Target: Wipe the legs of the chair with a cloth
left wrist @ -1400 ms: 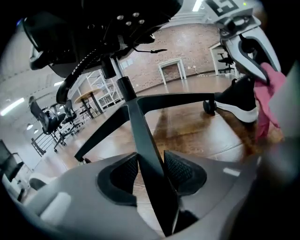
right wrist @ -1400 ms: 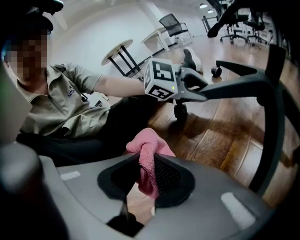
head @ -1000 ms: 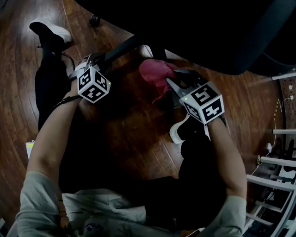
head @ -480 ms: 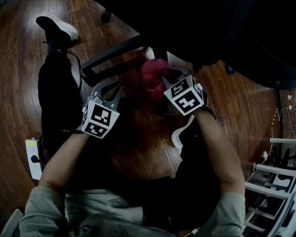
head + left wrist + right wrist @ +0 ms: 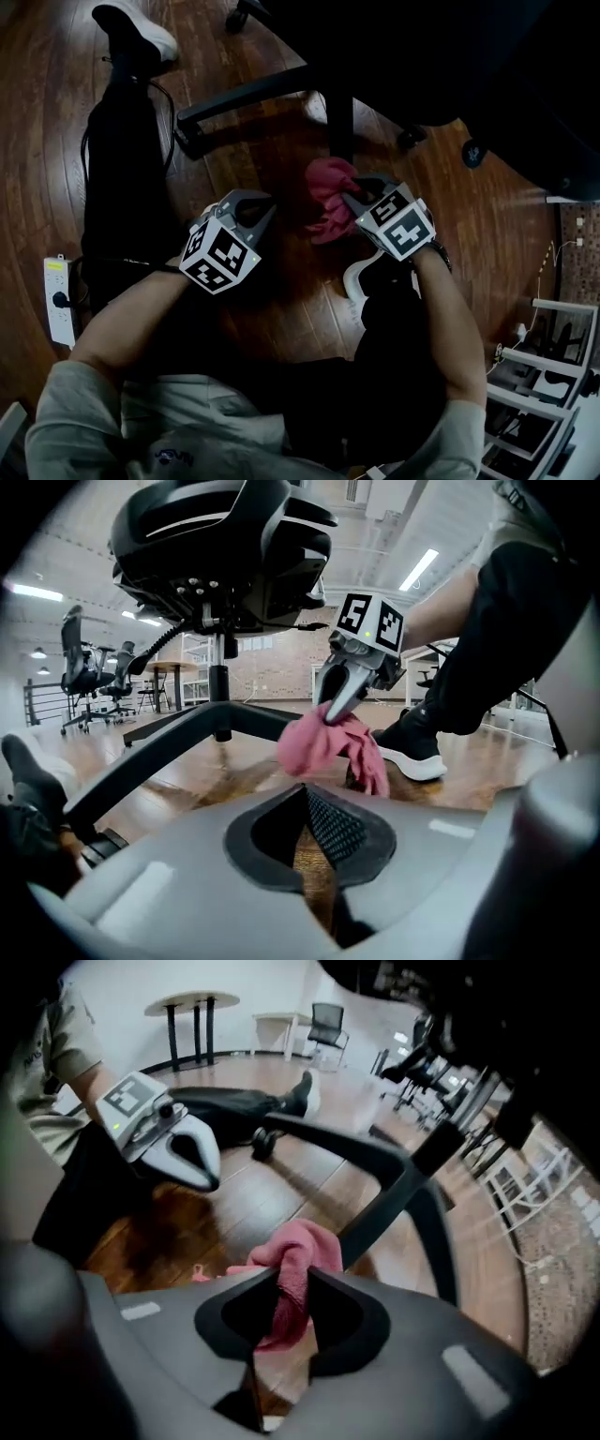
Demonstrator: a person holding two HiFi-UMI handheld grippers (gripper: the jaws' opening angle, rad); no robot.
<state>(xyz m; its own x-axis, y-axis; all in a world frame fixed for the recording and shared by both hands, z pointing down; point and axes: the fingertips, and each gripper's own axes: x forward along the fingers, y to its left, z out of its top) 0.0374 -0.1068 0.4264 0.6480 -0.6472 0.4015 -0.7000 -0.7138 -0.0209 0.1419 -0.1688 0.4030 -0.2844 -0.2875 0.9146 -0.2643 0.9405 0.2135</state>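
Observation:
The black office chair's star base fills the upper head view, with one leg (image 5: 248, 96) running left from the centre column (image 5: 339, 122). A pink cloth (image 5: 328, 192) hangs just in front of that column, and my right gripper (image 5: 352, 195) is shut on it. In the right gripper view the cloth (image 5: 295, 1258) is pinched between the jaws, beside a chair leg (image 5: 375, 1157). My left gripper (image 5: 251, 202) is left of the cloth, clear of the leg. Its jaws have just been closing and stand shut with nothing between them (image 5: 305, 791). It faces the cloth (image 5: 328, 742).
The person's legs and white-soled shoes (image 5: 136, 28) (image 5: 361, 274) lie on the dark wood floor. Castors (image 5: 410, 139) (image 5: 472, 153) stand at the right of the base. A power strip (image 5: 58, 300) lies at the left, a white rack (image 5: 544, 375) at the right.
My left gripper has left the chair leg, moved right toward the cloth, and shut. My right gripper has come down and nearer with the cloth still in it.

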